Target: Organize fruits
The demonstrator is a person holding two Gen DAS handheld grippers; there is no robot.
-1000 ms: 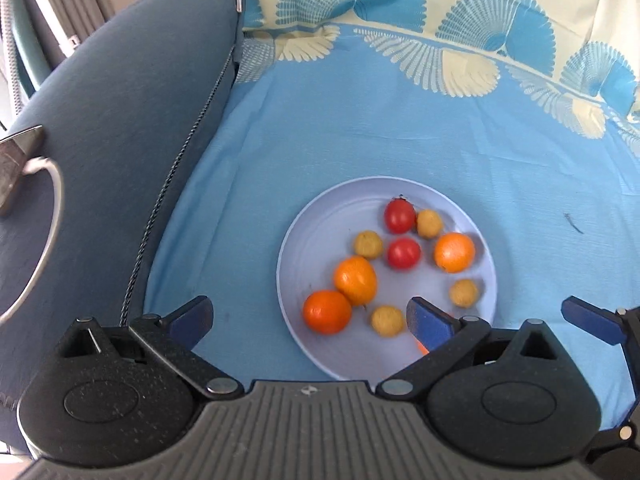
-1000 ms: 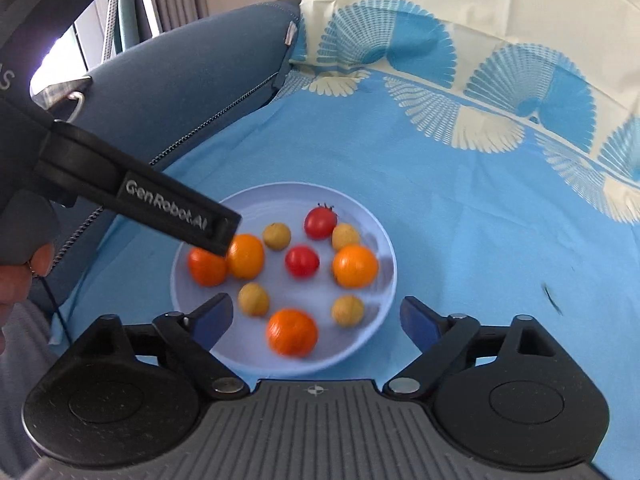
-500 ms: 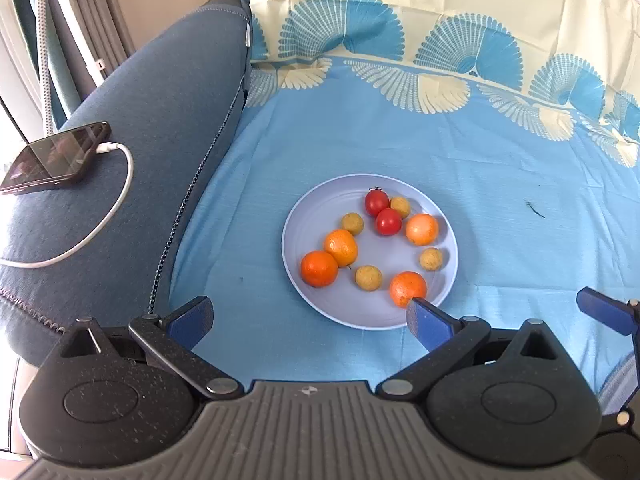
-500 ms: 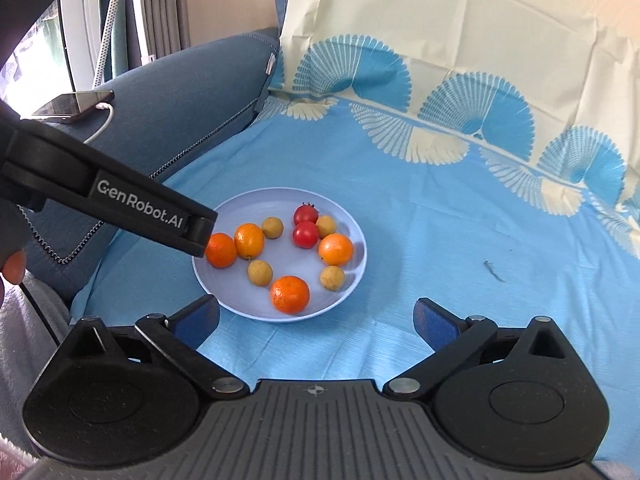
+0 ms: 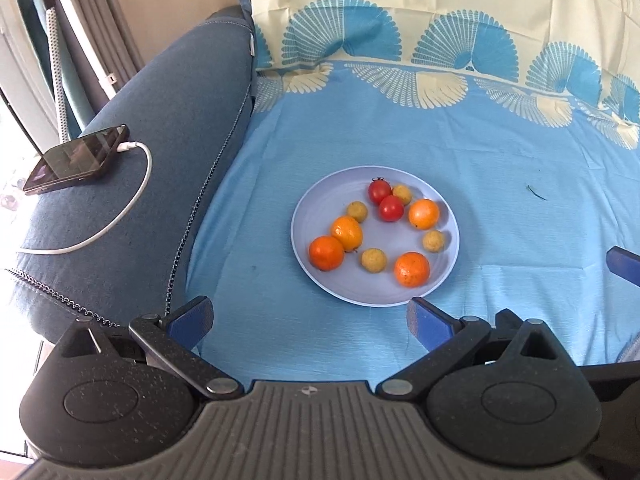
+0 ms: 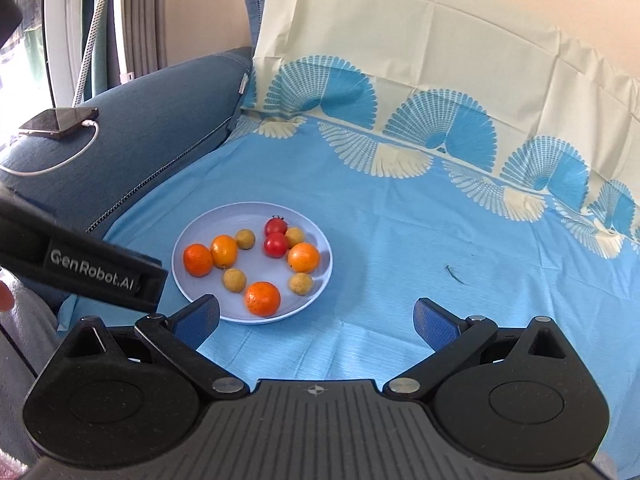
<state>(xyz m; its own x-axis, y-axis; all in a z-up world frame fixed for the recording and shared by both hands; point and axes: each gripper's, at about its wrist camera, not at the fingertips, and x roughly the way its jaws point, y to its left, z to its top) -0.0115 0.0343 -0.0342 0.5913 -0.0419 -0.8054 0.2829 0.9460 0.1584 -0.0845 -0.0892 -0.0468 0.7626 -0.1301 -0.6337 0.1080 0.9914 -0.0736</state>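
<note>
A blue sheet (image 5: 400, 136) with fan patterns is spread over the whole middle of both views, and a dark blue cushion (image 5: 152, 152) is seen at the left. One pale blue plate (image 5: 320, 216) is laid on the sheet, at the centre of the left view and left of centre in the right view. Ten fruits are counted on it: four oranges (image 5: 326, 253), four small yellow fruits (image 5: 374, 260) and two red tomatoes (image 5: 391, 208). One phone (image 5: 76, 158) with one white cable (image 5: 132, 204) is seen at the upper left. The left claw (image 5: 310, 320) and the right claw (image 6: 316, 316) are both held released, nothing between the jaws, just short of the plate's near rim.
</note>
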